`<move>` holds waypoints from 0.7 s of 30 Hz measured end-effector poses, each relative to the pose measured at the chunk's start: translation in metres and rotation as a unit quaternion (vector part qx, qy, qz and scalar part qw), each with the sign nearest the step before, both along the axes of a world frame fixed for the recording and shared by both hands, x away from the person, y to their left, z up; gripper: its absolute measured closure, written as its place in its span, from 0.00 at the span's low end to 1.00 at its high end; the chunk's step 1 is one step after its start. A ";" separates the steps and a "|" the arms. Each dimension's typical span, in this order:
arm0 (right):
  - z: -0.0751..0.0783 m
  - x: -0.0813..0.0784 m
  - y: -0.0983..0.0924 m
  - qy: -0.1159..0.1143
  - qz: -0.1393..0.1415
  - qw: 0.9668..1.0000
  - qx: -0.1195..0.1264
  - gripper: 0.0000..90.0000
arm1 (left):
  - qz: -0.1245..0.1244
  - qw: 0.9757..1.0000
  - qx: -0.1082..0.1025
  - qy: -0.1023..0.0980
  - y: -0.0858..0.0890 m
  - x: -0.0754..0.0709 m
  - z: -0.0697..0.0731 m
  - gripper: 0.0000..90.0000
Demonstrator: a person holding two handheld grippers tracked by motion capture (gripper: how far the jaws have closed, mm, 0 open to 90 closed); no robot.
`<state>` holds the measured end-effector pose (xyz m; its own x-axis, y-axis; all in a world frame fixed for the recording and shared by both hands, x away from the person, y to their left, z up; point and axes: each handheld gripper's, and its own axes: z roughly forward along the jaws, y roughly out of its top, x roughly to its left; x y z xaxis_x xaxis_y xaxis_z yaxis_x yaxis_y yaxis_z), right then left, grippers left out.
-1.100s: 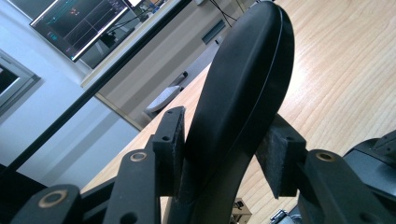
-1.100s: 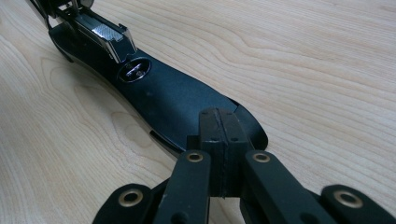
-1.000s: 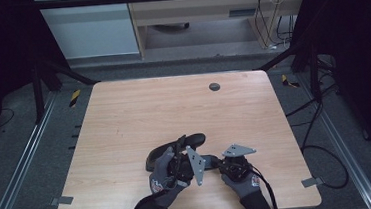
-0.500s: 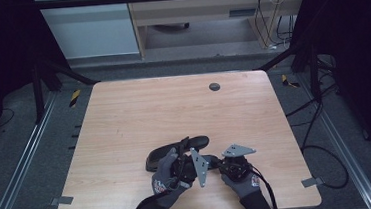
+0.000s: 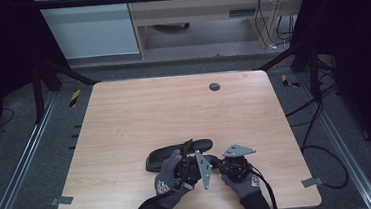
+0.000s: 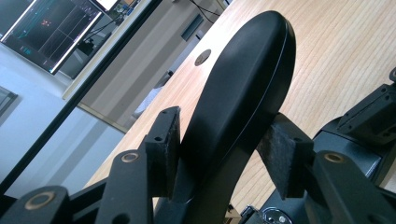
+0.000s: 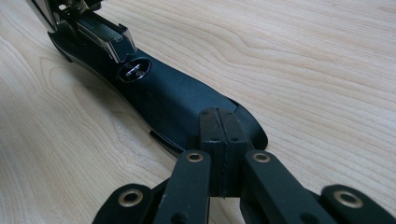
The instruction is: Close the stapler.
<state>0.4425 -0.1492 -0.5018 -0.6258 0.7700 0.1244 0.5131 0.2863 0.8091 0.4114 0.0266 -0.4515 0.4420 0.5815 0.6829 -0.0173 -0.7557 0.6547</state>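
You are working on a pale, light-brown wooden table [image 5: 139, 118] with fine wavy grain, and a small dark grey round cap [image 5: 214, 86] sits at its 12 o'clock edge. The long, smooth case [image 5: 177, 153] is plain glossy black, without pattern. Your left gripper [image 6: 224, 140] and right gripper [image 7: 218, 135] are matt black with brass-coloured rivets; each carries a light grey three-cornered plate. Your gloves [image 5: 169, 178] are dark grey with red-and-white marks.
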 end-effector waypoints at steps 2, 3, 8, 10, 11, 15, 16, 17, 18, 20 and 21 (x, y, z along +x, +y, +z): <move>0.000 0.000 0.000 0.003 -0.002 1.000 0.002 1.00 | -0.001 1.000 0.007 -0.001 -0.002 0.000 -0.003 0.55; 0.000 0.000 0.000 0.003 -0.002 1.000 0.003 1.00 | -0.003 1.000 0.012 -0.004 -0.003 -0.001 -0.005 0.55; 0.000 0.000 -0.001 0.006 -0.003 1.000 0.004 1.00 | -0.003 0.999 0.036 -0.005 -0.008 -0.001 -0.013 0.54; 0.000 0.000 -0.001 0.004 -0.003 1.000 0.002 1.00 | -0.006 0.999 0.038 -0.003 -0.010 0.000 -0.016 0.54; 0.001 0.000 -0.002 0.003 -0.004 1.000 0.004 1.00 | -0.007 0.999 0.039 -0.003 -0.010 0.000 -0.017 0.53; 0.003 0.000 -0.008 -0.004 -0.010 1.000 0.010 1.00 | -0.014 0.999 0.052 0.002 -0.013 0.001 -0.020 0.53; 0.004 0.000 -0.010 -0.006 -0.012 1.000 0.013 1.00 | -0.014 0.999 0.052 0.002 -0.014 0.000 -0.021 0.52; 0.004 0.000 -0.011 -0.007 -0.015 1.000 0.014 1.00 | -0.014 0.999 0.052 0.001 -0.014 0.000 -0.021 0.52; 0.004 0.000 -0.013 -0.007 -0.018 1.000 0.013 1.00 | -0.015 0.999 0.051 0.002 -0.013 0.000 -0.021 0.52; 0.004 0.001 -0.015 -0.008 -0.022 1.000 0.011 1.00 | -0.017 0.999 0.051 0.002 -0.012 0.000 -0.021 0.52; 0.004 0.001 -0.016 -0.010 -0.024 1.000 0.009 1.00 | -0.017 0.999 0.049 0.003 -0.012 -0.001 -0.021 0.51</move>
<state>0.4432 -0.1654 -0.4975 -0.5904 0.7971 0.1265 0.5104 0.2473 0.8236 0.4108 0.0149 -0.4721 0.4656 0.4966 0.7325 -0.0405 -0.8148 0.5783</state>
